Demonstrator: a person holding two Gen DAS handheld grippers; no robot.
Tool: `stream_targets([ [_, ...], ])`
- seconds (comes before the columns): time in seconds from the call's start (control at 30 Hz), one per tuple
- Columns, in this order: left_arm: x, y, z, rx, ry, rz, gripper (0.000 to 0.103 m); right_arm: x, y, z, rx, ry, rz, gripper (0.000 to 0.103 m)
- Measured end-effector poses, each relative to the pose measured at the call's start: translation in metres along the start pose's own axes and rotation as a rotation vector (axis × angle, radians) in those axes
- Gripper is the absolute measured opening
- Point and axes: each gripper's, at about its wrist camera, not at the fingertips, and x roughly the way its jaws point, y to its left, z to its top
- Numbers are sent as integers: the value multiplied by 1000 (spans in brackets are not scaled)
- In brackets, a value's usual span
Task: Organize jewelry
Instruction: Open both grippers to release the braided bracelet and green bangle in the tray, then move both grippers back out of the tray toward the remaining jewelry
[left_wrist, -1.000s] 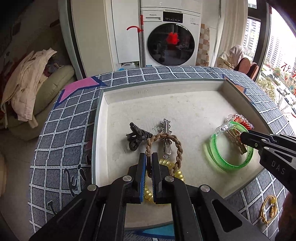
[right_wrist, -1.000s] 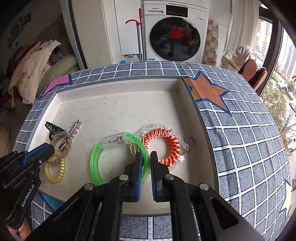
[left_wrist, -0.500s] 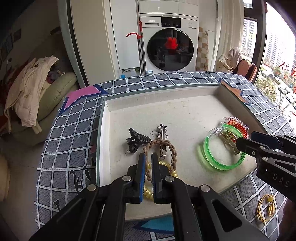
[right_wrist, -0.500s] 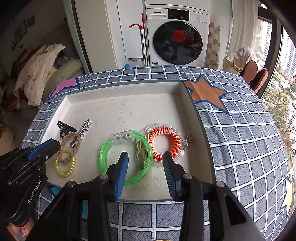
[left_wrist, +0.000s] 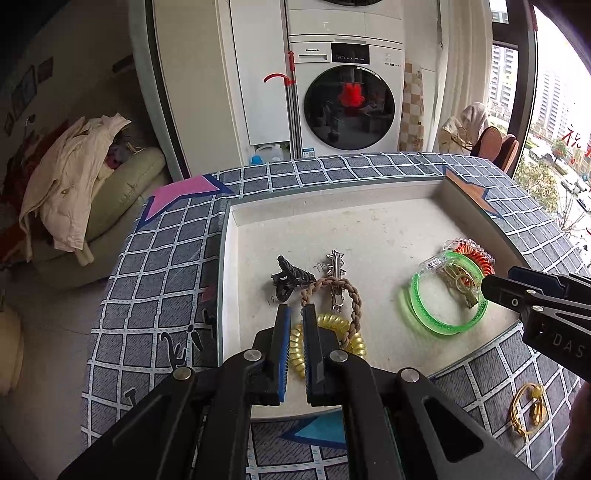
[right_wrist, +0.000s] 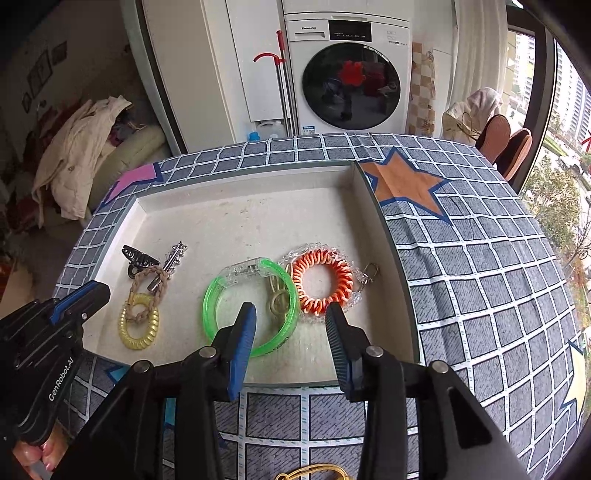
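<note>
A shallow cream tray (left_wrist: 369, 221) (right_wrist: 240, 218) holds the jewelry. A black claw clip (left_wrist: 290, 278), a silver spiked clip (left_wrist: 335, 275), a brown braided band (left_wrist: 349, 291) and a yellow coil band (left_wrist: 325, 343) lie at its front left. A green bangle (right_wrist: 251, 306), a small gold clip (right_wrist: 277, 295) inside it and an orange coil band (right_wrist: 321, 282) lie at the front middle. My left gripper (left_wrist: 294, 319) has its jaws nearly together, empty, just above the yellow coil band. My right gripper (right_wrist: 290, 321) is open and empty, above the green bangle's front edge.
The tray sits on a grey grid-patterned cloth (right_wrist: 480, 295) with star prints. A gold bracelet (left_wrist: 528, 410) lies on the cloth in front of the tray, right of the left gripper; its top edge shows in the right wrist view (right_wrist: 314, 472). A washing machine (left_wrist: 347, 99) stands behind.
My right gripper opened and let go of the green bangle, then drew back. My left gripper let go of the brown braided band and pulled back and up.
</note>
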Motion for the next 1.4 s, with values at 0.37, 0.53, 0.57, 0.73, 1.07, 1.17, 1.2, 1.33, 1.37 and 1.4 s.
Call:
stream_targets([
  [0.37, -13, 7, -1, -34, -15, 1, 26, -8, 2, -5, -3, -3, 21, 48],
  [0.53, -19, 10, -1, -44, -29, -3, 27, -15, 4, -4, -5, -18, 23, 52],
  [0.57, -20, 10, -1, -47, -29, -2, 39, -17, 5, -4, -5, -21, 24, 52],
  [0.73, -31, 12, -2, -54, -79, 24, 103, -24, 6, -5, -14, -38, 29, 57],
  [1.07, -50, 16, -13, -61, -90, 18, 103, -41, 10, -13, -18, -89, 55, 83],
  [1.17, -54, 18, -17, -62, -83, 4, 103, -46, 12, -17, -21, -107, 64, 85],
  [1.2, -55, 18, -18, -61, -78, -2, 103, -48, 13, -18, -25, -117, 63, 85],
  [1.33, -58, 17, -23, -61, -70, -11, 103, -56, 15, -23, -30, -156, 59, 97],
  [1.37, -59, 17, -24, -63, -71, -3, 103, -57, 15, -24, -26, -158, 63, 103],
  [1.4, -60, 17, -24, -59, -70, 0, 103, -59, 14, -24, -20, -169, 65, 103],
])
